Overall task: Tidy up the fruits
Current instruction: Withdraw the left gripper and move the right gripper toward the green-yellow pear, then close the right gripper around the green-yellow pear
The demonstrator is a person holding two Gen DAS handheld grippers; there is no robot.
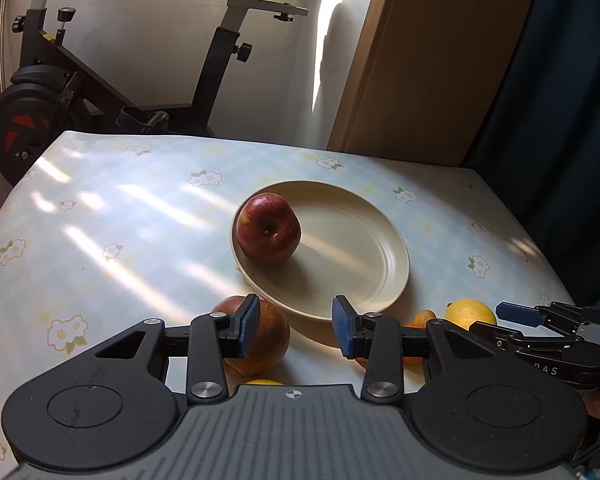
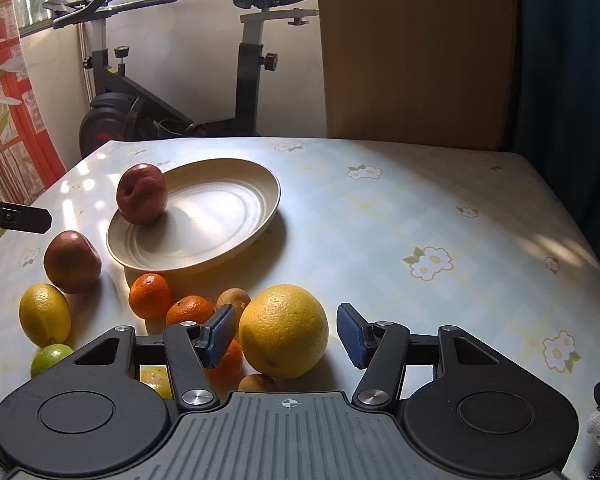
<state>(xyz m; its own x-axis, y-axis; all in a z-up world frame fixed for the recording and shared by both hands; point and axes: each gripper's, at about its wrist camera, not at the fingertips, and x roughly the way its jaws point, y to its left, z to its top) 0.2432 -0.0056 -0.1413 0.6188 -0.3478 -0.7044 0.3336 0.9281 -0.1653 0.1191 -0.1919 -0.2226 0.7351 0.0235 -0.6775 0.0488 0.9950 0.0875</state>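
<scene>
Cream plate (image 2: 220,216) sits on the floral tabletop (image 2: 400,220). One red apple (image 2: 141,193) rests inside it against the left rim. Second apple (image 2: 72,261) lies on the tabletop just beside the plate's near-left edge. In the right wrist view, a lemon (image 2: 44,313), a lime (image 2: 50,358), two tangerines (image 2: 150,295) and small brown fruits (image 2: 233,300) cluster near that apple. A large yellow citrus (image 2: 283,330) lies to their right.

Left gripper (image 1: 294,331): fingers spread, nothing held, left pad in front of the second apple. Right gripper (image 2: 286,334): fingers spread, the citrus between them; contact cannot be told.

Exercise bike (image 2: 180,80) stands behind the tabletop.
</scene>
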